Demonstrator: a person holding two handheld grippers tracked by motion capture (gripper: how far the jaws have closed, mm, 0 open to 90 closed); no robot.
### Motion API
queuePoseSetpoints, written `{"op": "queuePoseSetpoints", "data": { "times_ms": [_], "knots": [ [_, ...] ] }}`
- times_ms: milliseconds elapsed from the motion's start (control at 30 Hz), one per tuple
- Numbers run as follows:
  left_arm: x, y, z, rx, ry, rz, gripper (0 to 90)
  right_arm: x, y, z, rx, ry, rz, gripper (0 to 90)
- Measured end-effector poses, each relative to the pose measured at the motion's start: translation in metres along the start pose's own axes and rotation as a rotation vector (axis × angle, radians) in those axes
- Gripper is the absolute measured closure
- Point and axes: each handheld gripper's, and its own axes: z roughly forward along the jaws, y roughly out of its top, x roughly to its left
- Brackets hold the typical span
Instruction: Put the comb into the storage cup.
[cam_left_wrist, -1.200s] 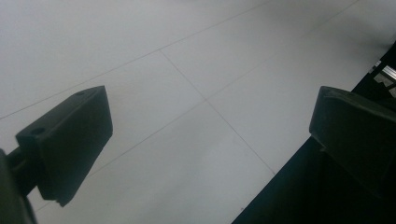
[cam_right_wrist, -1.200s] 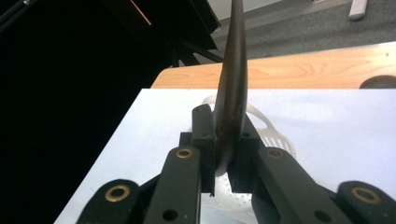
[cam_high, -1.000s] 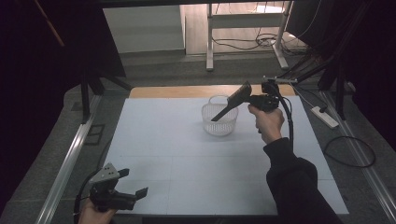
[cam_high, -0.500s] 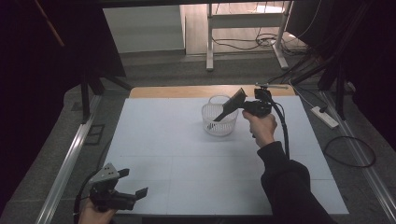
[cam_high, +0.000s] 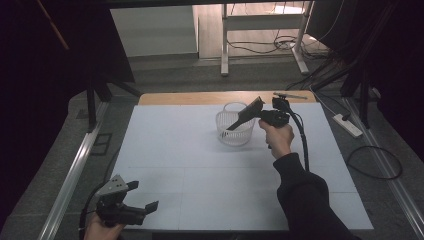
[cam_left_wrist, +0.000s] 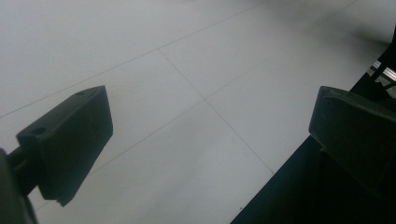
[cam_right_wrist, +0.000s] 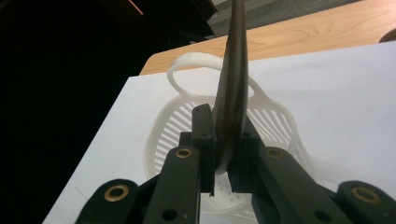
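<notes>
One dark flat blade-like piece (cam_right_wrist: 233, 93), clamped in right gripper (cam_high: 235, 125), hangs over white slatted basket (cam_high: 235, 131) at far table (cam_high: 165, 150) centre; not yet deposited. Left gripper (cam_high: 142, 197): wide apart, empty, near edge.

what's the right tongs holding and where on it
The right tongs are shut on a thin dark curved piece, gripping its lower end edge-on; the rest sticks out over the white basket. What the piece is cannot be told.

Dark flat thing (cam_right_wrist: 233, 84) top cut off by frame edge, kind unclear, basket (cam_right_wrist: 275, 116) btm hidden by jaws
</notes>
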Motion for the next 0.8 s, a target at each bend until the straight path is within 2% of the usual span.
{"op": "queuePoseSetpoints", "data": {
  "times_ms": [300,600,800],
  "knots": [
    [0.000,0.000,0.000,0.002,0.000,0.000,0.8,-0.015,-0.004,0.001,-0.009,0.007,0.073,82.9],
    [0.000,0.000,0.000,0.003,-0.002,-0.002,0.9,-0.020,-0.007,0.000,-0.004,-0.045,0.063,79.5],
    [0.000,0.000,0.000,0.003,-0.002,-0.002,0.9,-0.020,-0.008,-0.001,-0.002,-0.088,0.032,76.4]
  ]
}}
